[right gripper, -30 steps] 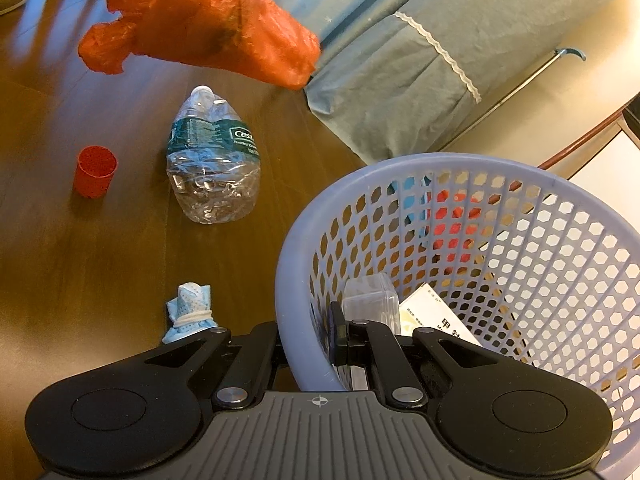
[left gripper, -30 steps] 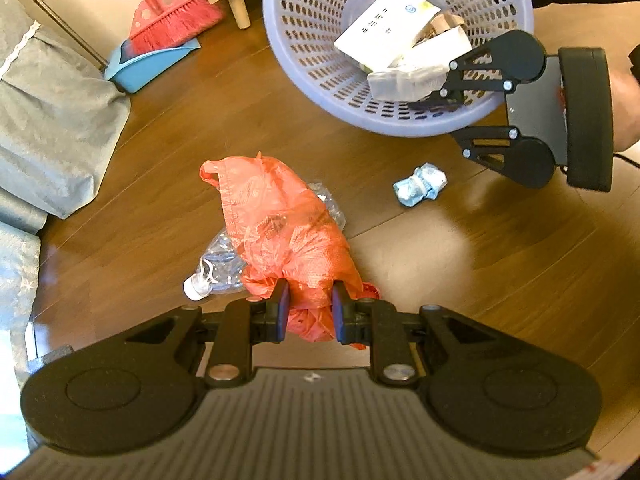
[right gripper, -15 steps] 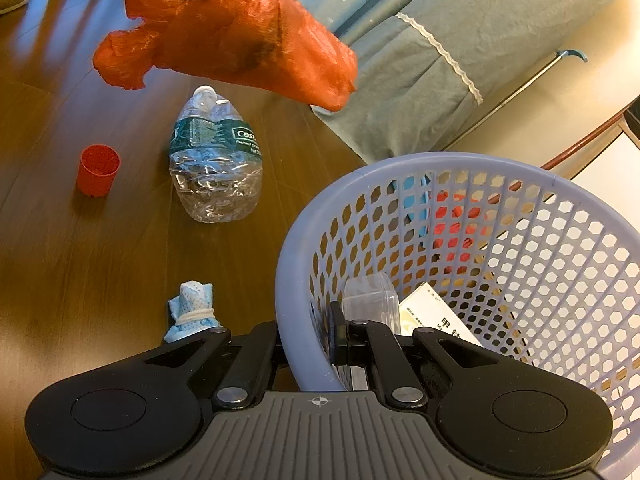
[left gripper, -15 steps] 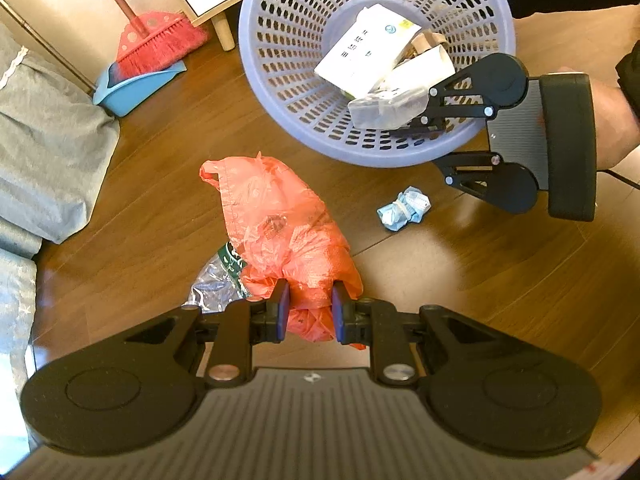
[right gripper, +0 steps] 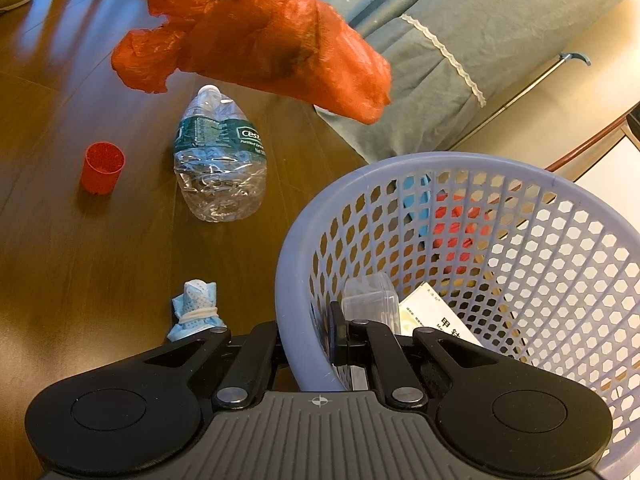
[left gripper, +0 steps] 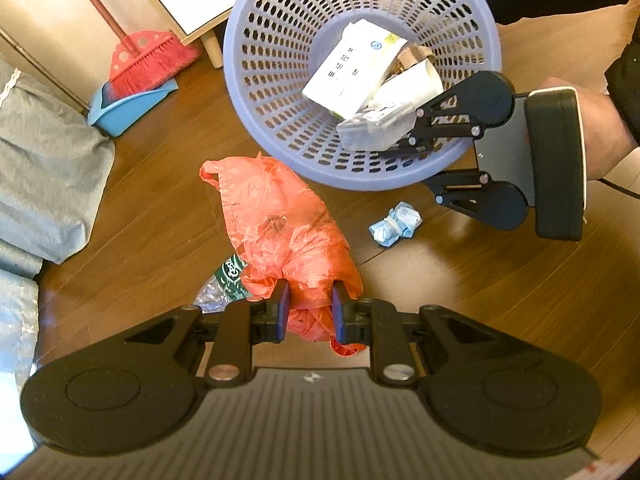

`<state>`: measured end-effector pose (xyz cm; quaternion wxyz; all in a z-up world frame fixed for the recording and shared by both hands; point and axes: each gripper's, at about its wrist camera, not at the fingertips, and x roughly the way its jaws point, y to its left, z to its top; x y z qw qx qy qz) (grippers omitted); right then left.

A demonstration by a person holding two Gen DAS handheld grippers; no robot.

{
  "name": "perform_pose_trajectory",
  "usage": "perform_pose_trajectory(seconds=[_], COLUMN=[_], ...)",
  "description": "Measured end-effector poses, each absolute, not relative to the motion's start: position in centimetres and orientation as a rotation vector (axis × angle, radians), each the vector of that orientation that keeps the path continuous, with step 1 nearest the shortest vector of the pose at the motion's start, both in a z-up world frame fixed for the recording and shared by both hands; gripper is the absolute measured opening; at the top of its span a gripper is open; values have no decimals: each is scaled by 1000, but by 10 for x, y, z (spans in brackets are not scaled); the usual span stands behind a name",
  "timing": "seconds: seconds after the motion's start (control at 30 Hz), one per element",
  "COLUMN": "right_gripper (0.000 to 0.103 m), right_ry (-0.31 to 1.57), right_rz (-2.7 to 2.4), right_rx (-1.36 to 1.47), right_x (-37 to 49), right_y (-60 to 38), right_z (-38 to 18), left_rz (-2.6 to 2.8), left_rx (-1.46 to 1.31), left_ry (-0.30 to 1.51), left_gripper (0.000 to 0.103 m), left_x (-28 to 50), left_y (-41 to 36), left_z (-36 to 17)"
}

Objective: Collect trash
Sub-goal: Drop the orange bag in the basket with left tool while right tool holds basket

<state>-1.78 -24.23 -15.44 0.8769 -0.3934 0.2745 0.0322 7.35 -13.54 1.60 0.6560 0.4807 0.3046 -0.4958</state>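
- Two grippers work together. The left gripper (left gripper: 307, 308) is clamped on a bunched orange bag (left gripper: 280, 224), which hangs clear of the floor (left gripper: 460, 300). The right gripper (right gripper: 308, 336) pinches the near wall of the basket (right gripper: 288, 280), one finger outside and one inside, jaws nearly closed on the thin plastic.
- One basket: lavender, perforated, tipped toward the bag. Judged purpose of the hold: to steady and present its mouth so that the bag can be dropped in.
- One bag: gripped by its crumpled upper end so that the loose body trails below; in the left wrist view it lies just short of the basket's near rim.
- Items already in the basket: a white printed box (left gripper: 352, 68), a clear plastic case (left gripper: 376, 128) and at least one paper roll (left gripper: 420, 76) partly hidden beneath them. An exact count cannot be made.
- Items left on the floor, three: one crushed clear bottle (right gripper: 220, 168) beneath the bag, one small red cup (right gripper: 102, 168) beside the bottle, and one balled blue-and-white mask (right gripper: 196, 314) just beside the basket's base.
- Not trash: one red broom (left gripper: 148, 56) standing in one blue dustpan (left gripper: 128, 104) by the wall, and grey bedding (left gripper: 44, 176) at the floor's edge.
- Judged step: carrying the bag to the basket. The floor items remain to be collected.
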Motion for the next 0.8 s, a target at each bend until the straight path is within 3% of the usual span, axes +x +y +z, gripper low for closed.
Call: perform_pose_trajectory(seconds=[0.6, 0.8], right_gripper=[3, 3], right_ry=[567, 567], right_rz=[64, 60], right_rx=[-807, -798], right_x=[-21, -22], right_y=[-244, -244], right_z=[-154, -152], left_rz=[-1290, -1280], left_rx=[1112, 984], left_ry=[573, 531], left_gripper=[18, 29], left_x=[45, 47], left_y=[-226, -273], left_z=[34, 41])
